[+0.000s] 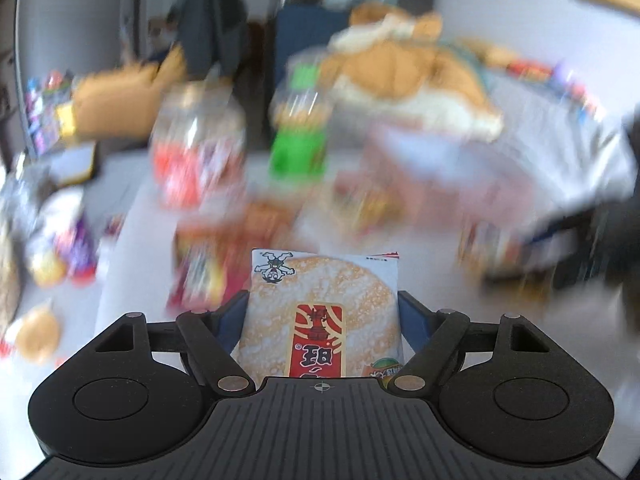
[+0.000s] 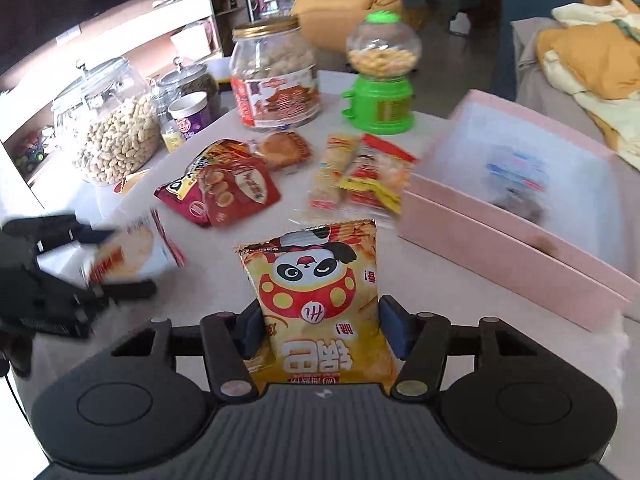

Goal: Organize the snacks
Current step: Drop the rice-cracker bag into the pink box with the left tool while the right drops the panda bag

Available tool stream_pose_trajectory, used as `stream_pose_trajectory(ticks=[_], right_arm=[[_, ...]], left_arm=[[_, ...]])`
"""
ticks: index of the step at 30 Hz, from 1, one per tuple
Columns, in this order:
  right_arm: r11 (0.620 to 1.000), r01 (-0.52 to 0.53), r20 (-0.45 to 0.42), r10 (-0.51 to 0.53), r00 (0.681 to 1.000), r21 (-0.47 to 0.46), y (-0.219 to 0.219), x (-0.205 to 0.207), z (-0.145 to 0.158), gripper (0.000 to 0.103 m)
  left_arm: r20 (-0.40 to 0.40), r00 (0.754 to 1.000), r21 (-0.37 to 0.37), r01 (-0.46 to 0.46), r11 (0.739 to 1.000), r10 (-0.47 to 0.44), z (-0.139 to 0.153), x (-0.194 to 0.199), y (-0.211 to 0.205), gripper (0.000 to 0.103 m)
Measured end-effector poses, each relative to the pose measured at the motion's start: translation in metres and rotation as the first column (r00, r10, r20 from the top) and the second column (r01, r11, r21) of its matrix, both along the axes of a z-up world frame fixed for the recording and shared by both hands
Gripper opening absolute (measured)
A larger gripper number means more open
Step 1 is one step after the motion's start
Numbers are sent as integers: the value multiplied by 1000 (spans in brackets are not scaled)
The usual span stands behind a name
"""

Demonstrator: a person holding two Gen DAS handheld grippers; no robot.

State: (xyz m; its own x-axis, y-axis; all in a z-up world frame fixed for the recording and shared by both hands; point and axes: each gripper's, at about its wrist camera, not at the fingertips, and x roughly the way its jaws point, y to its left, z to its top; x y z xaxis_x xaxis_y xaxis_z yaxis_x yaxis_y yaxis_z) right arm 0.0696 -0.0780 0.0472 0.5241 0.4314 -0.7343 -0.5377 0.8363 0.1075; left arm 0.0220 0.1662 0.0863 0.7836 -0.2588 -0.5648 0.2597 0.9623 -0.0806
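My left gripper (image 1: 322,308) is shut on a rice cracker packet (image 1: 320,300) and holds it above the table; the view behind it is blurred. The left gripper (image 2: 100,258) with its packet (image 2: 128,252) also shows at the left of the right wrist view. My right gripper (image 2: 320,320) is shut on a yellow panda snack bag (image 2: 316,280), held upright above the white table (image 2: 224,272). A pink open box (image 2: 516,216) stands to the right. Loose snack packets lie ahead: a dark red bag (image 2: 224,192), a round cake packet (image 2: 284,150) and two cracker packs (image 2: 360,176).
At the back stand a peanut jar (image 2: 112,124), a red-labelled jar (image 2: 274,76), a green candy dispenser (image 2: 380,76), a purple cup (image 2: 192,114) and a small glass jar (image 2: 192,80). Shelves are at far left. Yellow cloth (image 2: 588,56) lies at the right.
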Motion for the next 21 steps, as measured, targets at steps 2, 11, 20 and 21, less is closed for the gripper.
stream_pose_trajectory(ticks=[2, 11, 20, 21], right_arm=[[1000, 6, 9, -6, 1000, 4, -12, -6, 1, 59], [999, 43, 51, -44, 998, 22, -43, -15, -8, 59], [992, 129, 15, -129, 992, 4, -69, -2, -30, 59], [991, 136, 22, -136, 990, 0, -70, -2, -29, 59]], left_arm=[[85, 996, -46, 27, 999, -23, 35, 18, -18, 82], [45, 989, -232, 146, 962, -140, 48, 174, -131, 83], [28, 998, -275, 56, 960, -50, 14, 165, -106, 75], [41, 999, -265, 33, 964, -23, 14, 153, -91, 75]])
